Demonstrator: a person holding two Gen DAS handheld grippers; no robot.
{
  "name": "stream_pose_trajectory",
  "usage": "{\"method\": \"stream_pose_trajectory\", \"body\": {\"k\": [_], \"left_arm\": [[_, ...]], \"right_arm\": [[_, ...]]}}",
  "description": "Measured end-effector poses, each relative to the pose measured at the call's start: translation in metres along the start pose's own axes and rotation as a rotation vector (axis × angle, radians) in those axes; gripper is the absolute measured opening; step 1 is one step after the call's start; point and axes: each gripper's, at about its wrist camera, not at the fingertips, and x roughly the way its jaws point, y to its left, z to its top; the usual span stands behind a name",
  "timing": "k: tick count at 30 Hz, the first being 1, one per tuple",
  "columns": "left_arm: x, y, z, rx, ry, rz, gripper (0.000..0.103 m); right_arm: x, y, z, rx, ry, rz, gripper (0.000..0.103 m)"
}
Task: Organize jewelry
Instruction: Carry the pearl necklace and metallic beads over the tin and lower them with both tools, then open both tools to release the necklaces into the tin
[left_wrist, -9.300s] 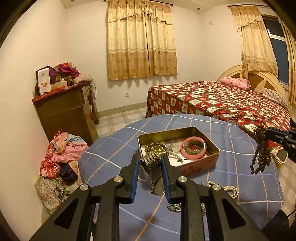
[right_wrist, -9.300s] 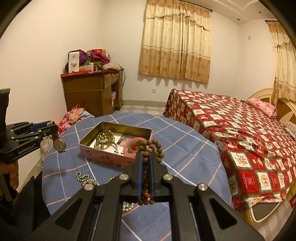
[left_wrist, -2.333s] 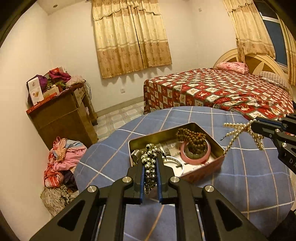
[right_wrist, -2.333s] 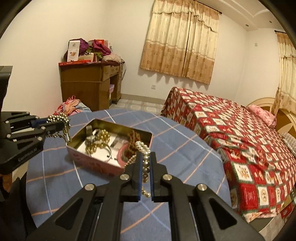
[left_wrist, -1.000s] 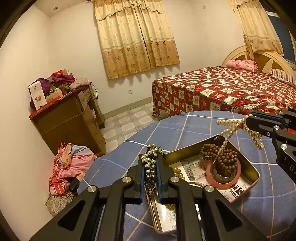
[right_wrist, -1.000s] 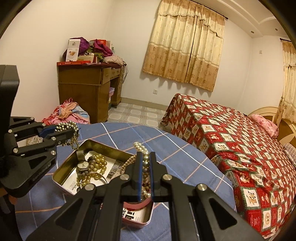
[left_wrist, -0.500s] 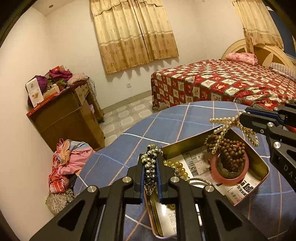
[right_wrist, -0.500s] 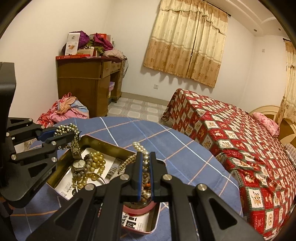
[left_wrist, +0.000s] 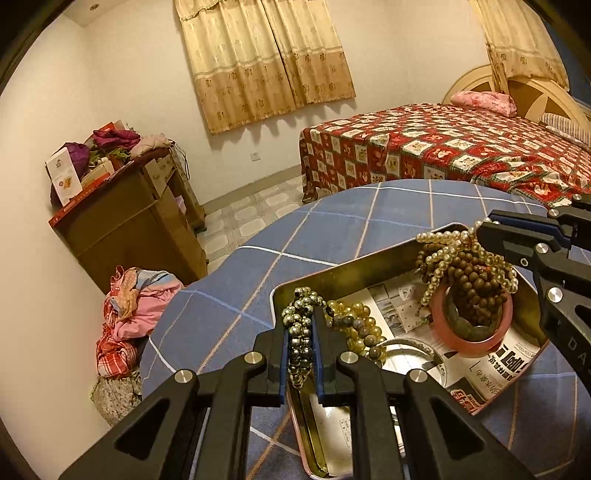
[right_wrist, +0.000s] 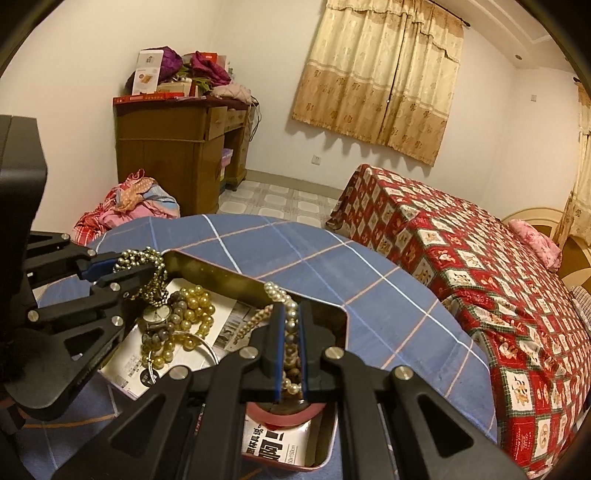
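A rectangular metal tin (left_wrist: 373, 256) (right_wrist: 221, 275) with a pink outside sits on the blue checked tablecloth (left_wrist: 332, 221). In it lie yellow beads (left_wrist: 354, 325) (right_wrist: 192, 302), a watch (right_wrist: 153, 314), a silver bangle (left_wrist: 410, 349), and a pink bangle (left_wrist: 476, 339) with brown wooden beads (left_wrist: 476, 280) piled on it. My left gripper (left_wrist: 301, 343) (right_wrist: 110, 271) is shut on a dark metallic bead strand (left_wrist: 301, 332) (right_wrist: 147, 258) above the tin's left end. My right gripper (right_wrist: 291, 339) (left_wrist: 484, 232) is shut on a pearl strand (right_wrist: 286, 306) (left_wrist: 439, 251) that hangs over the wooden beads.
A wooden desk (left_wrist: 122, 229) piled with boxes and clothes stands by the wall. A heap of clothes (left_wrist: 129, 314) lies on the floor beside the table. A bed with a red patterned cover (left_wrist: 443, 155) is behind the table.
Both grippers have sunk toward the tin with their strands still held. The pearls now hang onto the wooden beads, and the metallic strand is just above the tin's left end.
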Motion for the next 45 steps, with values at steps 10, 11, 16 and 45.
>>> {"method": "stream_pose_trajectory", "body": {"k": [10, 11, 16, 45], "left_arm": [[0.012, -0.004, -0.006, 0.021, 0.046, -0.001, 0.01], [0.013, -0.005, -0.006, 0.026, 0.052, -0.001, 0.01], [0.019, -0.005, -0.01, 0.036, 0.088, -0.013, 0.01], [-0.083, 0.028, -0.025, -0.093, -0.077, 0.11, 0.084]], "right_arm": [[0.008, 0.004, -0.004, -0.014, 0.034, -0.006, 0.008], [0.009, 0.003, -0.004, -0.015, 0.038, -0.006, 0.008], [0.015, 0.007, -0.007, -0.028, 0.065, -0.006, 0.008], [-0.057, -0.015, -0.02, 0.07, -0.035, -0.061, 0.061]]}}
